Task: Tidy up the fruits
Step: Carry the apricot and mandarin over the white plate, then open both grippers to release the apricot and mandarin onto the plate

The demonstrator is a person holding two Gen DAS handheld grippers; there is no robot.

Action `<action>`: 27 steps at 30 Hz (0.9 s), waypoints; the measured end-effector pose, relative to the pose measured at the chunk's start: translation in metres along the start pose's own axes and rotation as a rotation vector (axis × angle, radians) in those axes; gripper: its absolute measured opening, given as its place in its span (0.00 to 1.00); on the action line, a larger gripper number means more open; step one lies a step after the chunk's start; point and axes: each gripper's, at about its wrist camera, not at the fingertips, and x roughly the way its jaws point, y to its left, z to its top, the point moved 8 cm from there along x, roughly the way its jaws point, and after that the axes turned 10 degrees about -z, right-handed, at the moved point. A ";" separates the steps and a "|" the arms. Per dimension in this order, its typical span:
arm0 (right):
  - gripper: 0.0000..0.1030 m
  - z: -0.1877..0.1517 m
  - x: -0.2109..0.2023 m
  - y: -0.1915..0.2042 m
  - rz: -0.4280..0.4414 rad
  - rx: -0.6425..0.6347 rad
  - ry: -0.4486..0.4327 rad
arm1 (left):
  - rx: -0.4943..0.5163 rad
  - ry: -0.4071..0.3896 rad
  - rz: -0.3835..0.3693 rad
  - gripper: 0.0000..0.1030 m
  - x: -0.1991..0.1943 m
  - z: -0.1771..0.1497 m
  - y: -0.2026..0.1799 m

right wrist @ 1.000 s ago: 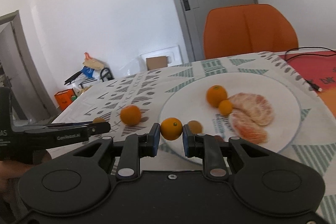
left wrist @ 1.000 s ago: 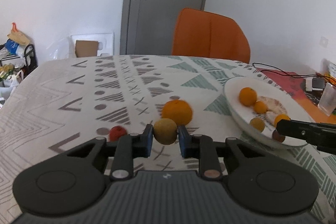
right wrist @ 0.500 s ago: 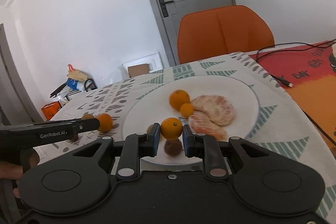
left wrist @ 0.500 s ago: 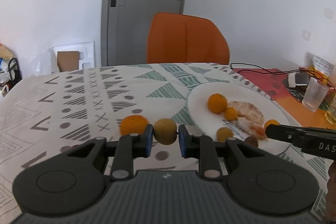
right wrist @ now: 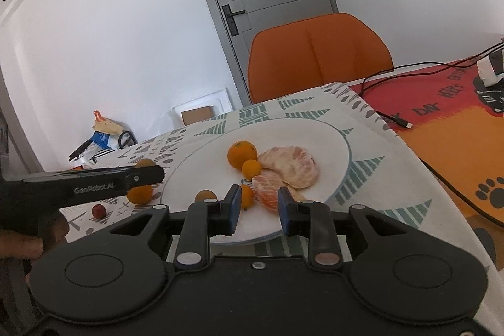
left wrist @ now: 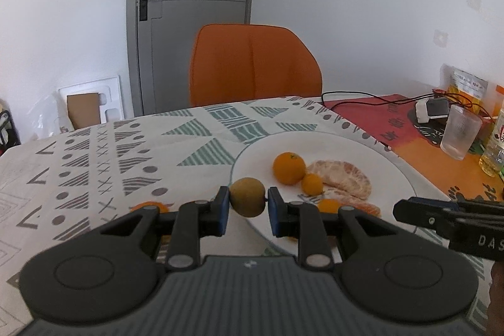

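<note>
Ahead of both claws, the white plate (right wrist: 334, 140) holds oranges and peeled segments. The left claw (left wrist: 247, 205) grips a brownish round fruit (left wrist: 247, 200) at the plate's near-left rim. The right claw (right wrist: 258, 207) is opening; the small orange (right wrist: 246, 195) by its left pad may roll once freed.

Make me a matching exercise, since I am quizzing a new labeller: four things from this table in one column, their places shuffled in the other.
Things:
1. brown-green fruit
2. peeled orange
3. small red fruit
4. glass

Places:
A. on the tablecloth, off the plate
B. on the white plate
C. clamped in the left gripper
D. on the red-orange mat

Pairs: 1-C, 2-B, 3-A, 4-D.
</note>
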 end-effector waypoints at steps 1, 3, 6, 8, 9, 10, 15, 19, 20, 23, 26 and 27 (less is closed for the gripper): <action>0.26 0.000 0.000 -0.001 0.000 0.001 0.000 | 0.002 0.000 -0.004 0.23 0.002 0.001 -0.002; 0.26 0.000 0.000 -0.001 0.002 0.001 0.001 | 0.008 -0.001 -0.008 0.23 0.004 0.003 -0.005; 0.26 0.000 -0.001 -0.001 0.001 0.001 0.000 | 0.007 -0.004 -0.022 0.23 0.005 0.007 -0.009; 0.26 0.000 -0.001 -0.001 0.002 0.001 0.000 | 0.015 -0.012 -0.023 0.23 0.005 0.009 -0.013; 0.26 0.000 -0.001 -0.001 0.003 0.002 0.000 | 0.017 -0.013 -0.027 0.24 0.005 0.010 -0.015; 0.27 0.000 -0.001 -0.001 0.004 0.002 0.001 | 0.016 -0.010 -0.031 0.24 0.005 0.010 -0.016; 0.30 -0.001 0.001 0.001 0.008 0.000 0.006 | 0.022 0.015 -0.019 0.32 0.001 0.004 -0.012; 0.34 -0.001 0.000 0.007 0.013 0.000 0.007 | 0.010 0.021 0.011 0.48 -0.008 -0.001 0.001; 0.34 -0.001 -0.001 0.008 0.014 -0.001 0.006 | 0.007 0.017 0.018 0.51 -0.011 -0.001 0.004; 0.40 0.000 -0.001 0.012 0.017 -0.006 0.003 | -0.003 0.004 0.042 0.60 -0.021 -0.001 0.014; 0.47 0.001 -0.001 0.017 0.016 -0.009 -0.002 | -0.019 -0.006 0.086 0.74 -0.031 -0.002 0.028; 0.54 0.002 -0.001 0.019 0.014 -0.009 -0.005 | -0.018 -0.013 0.105 0.80 -0.035 -0.001 0.031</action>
